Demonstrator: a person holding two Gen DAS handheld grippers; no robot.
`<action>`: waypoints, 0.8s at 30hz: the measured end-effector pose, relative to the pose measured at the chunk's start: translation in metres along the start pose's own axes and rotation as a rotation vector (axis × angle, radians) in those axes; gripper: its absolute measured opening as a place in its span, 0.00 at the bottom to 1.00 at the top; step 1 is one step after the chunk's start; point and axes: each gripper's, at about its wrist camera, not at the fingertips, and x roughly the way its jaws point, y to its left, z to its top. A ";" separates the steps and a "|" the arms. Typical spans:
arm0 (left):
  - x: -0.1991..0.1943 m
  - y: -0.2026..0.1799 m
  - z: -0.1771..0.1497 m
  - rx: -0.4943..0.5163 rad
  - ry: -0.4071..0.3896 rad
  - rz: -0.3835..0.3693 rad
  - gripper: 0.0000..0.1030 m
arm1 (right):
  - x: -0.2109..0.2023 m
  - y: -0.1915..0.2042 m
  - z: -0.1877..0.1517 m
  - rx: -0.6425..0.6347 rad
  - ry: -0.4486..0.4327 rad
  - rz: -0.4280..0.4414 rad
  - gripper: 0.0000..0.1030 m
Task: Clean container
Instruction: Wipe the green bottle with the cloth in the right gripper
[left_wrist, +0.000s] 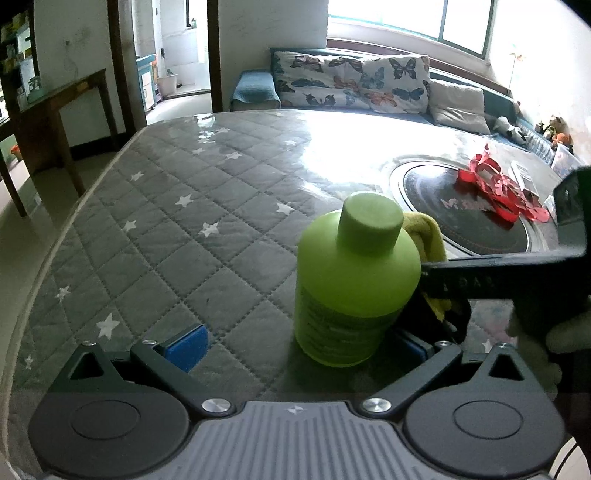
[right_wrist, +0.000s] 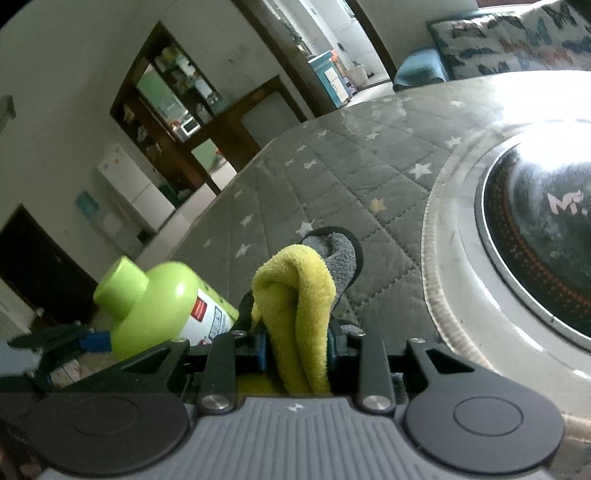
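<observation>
The green bottle (left_wrist: 354, 284) stands on the quilted grey table cover (left_wrist: 192, 236), its base between the left gripper (left_wrist: 295, 349)'s widely spread jaws — the left blue pad (left_wrist: 186, 350) is well clear of it, while the right pad is mostly hidden behind the bottle, so contact there cannot be told. The label print is too blurred to read. The right gripper (right_wrist: 297, 347) pinches a folded yellow cloth (right_wrist: 295, 314) between closed jaws; the cloth's lower part is cut off behind the gripper body, and a grey layer (right_wrist: 341, 258) shows behind it. The far-right round black inset (left_wrist: 469, 214) carries red scraps (left_wrist: 495, 188) — washed out by window glare. Left of the bottle the cover lies open to its near-left edge.
</observation>
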 end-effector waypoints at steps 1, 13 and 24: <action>-0.001 0.001 -0.001 -0.002 -0.001 0.002 1.00 | -0.001 0.002 -0.002 -0.004 0.000 0.001 0.27; -0.008 0.006 -0.007 0.020 -0.046 -0.029 1.00 | -0.019 0.028 -0.031 -0.053 -0.006 0.015 0.27; -0.008 0.006 -0.007 0.067 -0.064 -0.045 1.00 | -0.069 0.059 -0.015 -0.097 -0.128 0.097 0.27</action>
